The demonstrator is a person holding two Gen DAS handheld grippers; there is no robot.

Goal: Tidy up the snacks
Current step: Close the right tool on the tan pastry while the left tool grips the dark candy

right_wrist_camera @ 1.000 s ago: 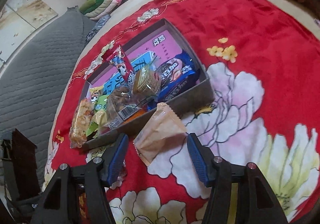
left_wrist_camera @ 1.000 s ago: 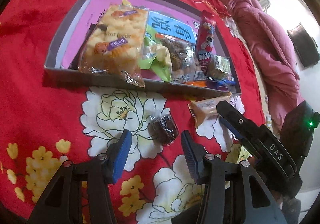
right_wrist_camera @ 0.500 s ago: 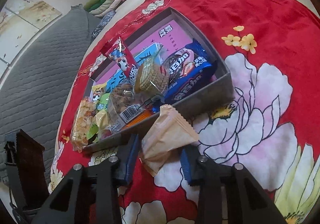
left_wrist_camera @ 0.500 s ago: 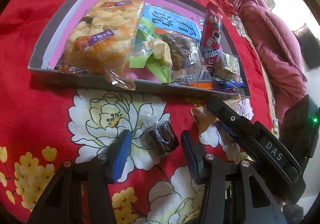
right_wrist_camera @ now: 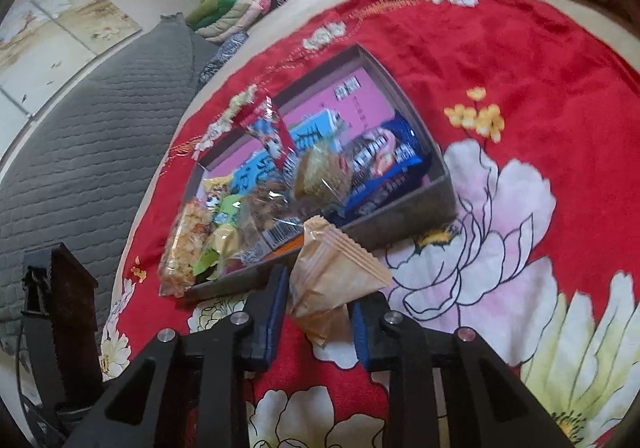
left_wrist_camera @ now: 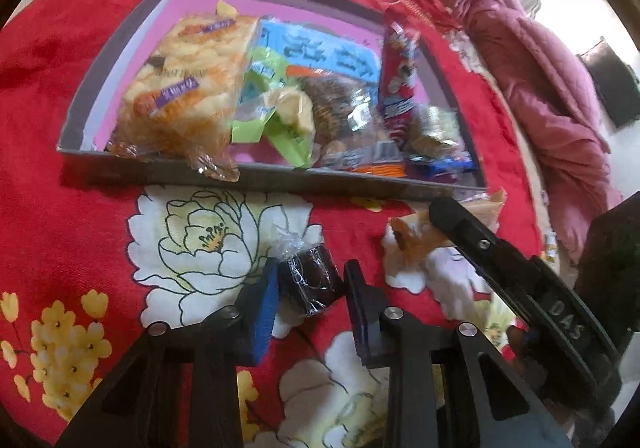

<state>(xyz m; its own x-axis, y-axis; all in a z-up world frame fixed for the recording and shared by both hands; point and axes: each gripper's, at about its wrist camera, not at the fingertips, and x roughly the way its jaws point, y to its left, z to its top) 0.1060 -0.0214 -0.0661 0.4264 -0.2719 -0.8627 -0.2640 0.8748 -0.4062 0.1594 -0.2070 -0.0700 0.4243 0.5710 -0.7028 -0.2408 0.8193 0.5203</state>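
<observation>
Both grippers have just been closing, the left gripper (left_wrist_camera: 310, 294) pinching the dark cake (left_wrist_camera: 310, 280), the right gripper (right_wrist_camera: 318, 314) the tan packet (right_wrist_camera: 332, 280), and either slick wrapper could slip short of the box (left_wrist_camera: 360, 183).

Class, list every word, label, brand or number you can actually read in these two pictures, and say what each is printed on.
"DAS": raised letters on the black plastic finger of the right gripper, seen from the left wrist.
Large Chinese characters on the light blue packet in the grey cardboard box: blurred, unreadable.
Purple labels on the clear-wrapped cracker pack: blurred.
Barcode digits: too small.
</observation>
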